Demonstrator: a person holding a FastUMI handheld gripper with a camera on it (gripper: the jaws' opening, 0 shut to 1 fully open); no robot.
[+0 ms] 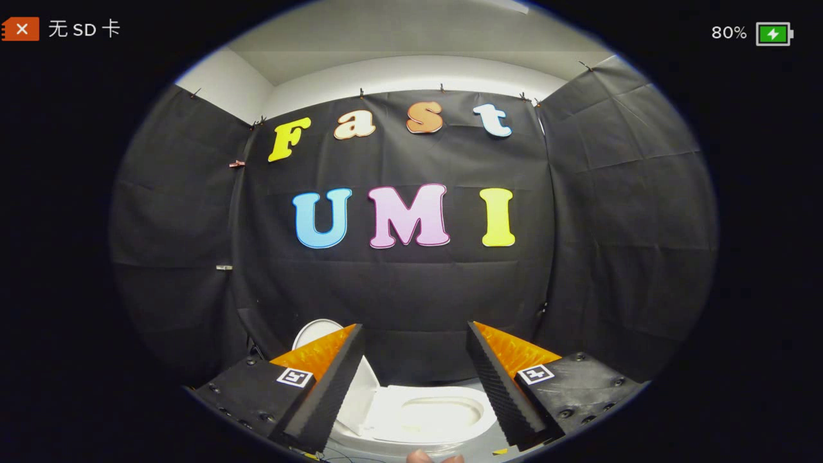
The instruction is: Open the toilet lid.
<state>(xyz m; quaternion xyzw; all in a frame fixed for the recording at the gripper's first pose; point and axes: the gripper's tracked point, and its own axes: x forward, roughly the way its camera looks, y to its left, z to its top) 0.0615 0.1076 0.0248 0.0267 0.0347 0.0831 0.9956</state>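
Black cloth [411,289] is hanging as the booth's wall behind everything. Below it, the toilet [424,418] is sitting between and just beyond the fingers, its bowl showing. The lid [318,331] is standing upright behind the left finger. The gripper [415,341] is holding its jaws spread wide, gripping and touching nothing.

The tongs [415,334] gape wide above the toilet [437,415], its lid [321,331] raised.
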